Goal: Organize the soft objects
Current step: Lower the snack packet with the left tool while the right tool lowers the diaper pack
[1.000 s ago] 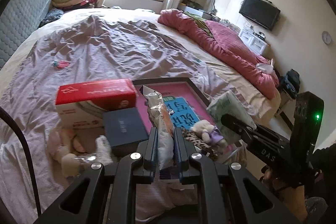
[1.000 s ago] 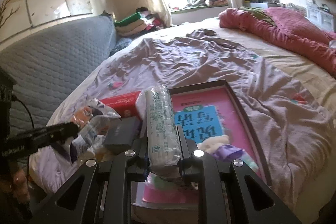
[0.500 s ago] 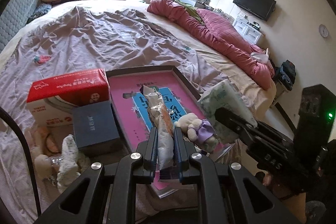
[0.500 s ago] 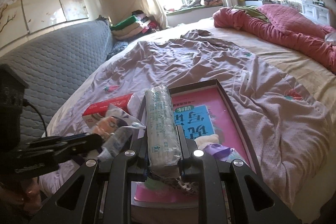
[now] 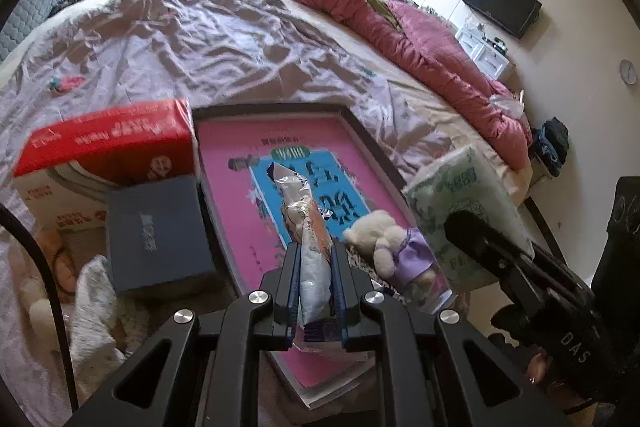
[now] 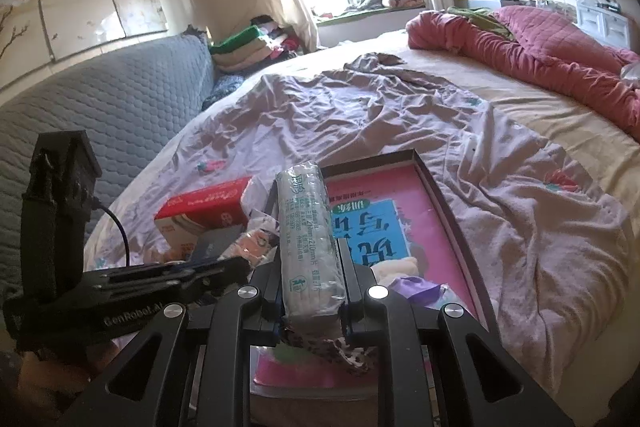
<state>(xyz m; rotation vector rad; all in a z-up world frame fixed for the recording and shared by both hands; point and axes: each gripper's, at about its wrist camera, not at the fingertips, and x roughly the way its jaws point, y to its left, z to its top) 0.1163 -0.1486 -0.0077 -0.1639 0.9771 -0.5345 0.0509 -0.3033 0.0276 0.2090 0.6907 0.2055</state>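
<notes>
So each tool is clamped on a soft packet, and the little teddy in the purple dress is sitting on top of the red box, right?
Not quite. The teddy lies on the pink tray, not on the red box, as the left wrist view shows. Yes, the left tool and right tool each clamp a packet.

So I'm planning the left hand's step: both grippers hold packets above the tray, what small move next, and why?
Probably lower the left gripper a little and open it, since its snack packet hangs over bare pink tray, left of the plush bear.
</notes>
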